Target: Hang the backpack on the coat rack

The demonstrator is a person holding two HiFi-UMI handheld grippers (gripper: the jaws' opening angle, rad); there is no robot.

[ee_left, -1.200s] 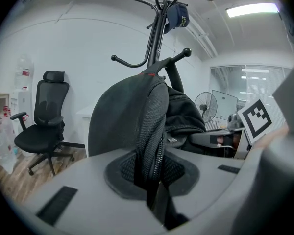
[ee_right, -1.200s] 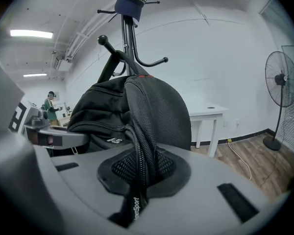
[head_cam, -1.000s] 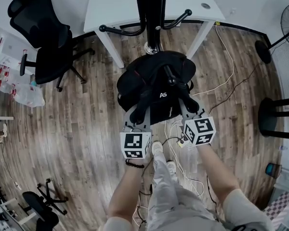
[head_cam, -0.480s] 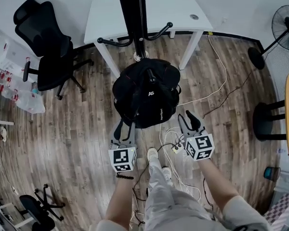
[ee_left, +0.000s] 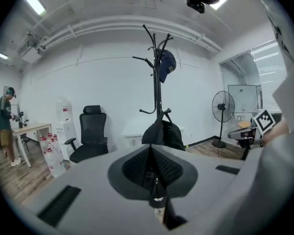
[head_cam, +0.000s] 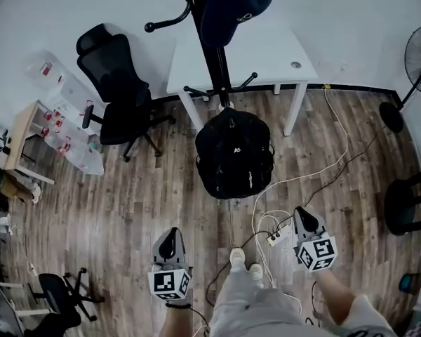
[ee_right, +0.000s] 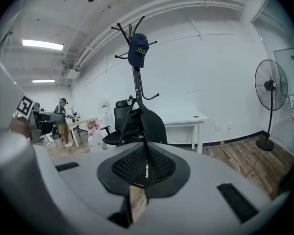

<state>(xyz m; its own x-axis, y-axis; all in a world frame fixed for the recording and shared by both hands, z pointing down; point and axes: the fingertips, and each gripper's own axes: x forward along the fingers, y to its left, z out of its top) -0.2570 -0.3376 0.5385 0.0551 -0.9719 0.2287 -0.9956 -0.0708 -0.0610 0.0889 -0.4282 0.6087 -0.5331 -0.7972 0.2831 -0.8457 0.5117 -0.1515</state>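
The black backpack (head_cam: 234,153) hangs from a low hook of the black coat rack (head_cam: 214,55), and neither gripper touches it. A dark cap (head_cam: 235,2) sits on the rack's top. My left gripper (head_cam: 170,239) is far back from the pack, near my left side, shut and empty. My right gripper (head_cam: 305,220) is back at my right side, its jaws closing with nothing between them. The left gripper view shows the left gripper (ee_left: 151,151) with pads together, with the backpack (ee_left: 161,135) on the rack (ee_left: 155,72) beyond. The right gripper (ee_right: 146,153) faces the backpack (ee_right: 142,126) too.
A white table (head_cam: 266,48) stands behind the rack, a black office chair (head_cam: 119,97) to its left. A fan (head_cam: 417,55) and a stool (head_cam: 407,202) are at right. Cables (head_cam: 266,223) lie by my feet. Water bottles (head_cam: 70,146) and a person (ee_left: 5,126) are at left.
Both grippers let go of the backpack and drew back toward my body. The backpack stays hanging on the rack, and I have stepped away from it.
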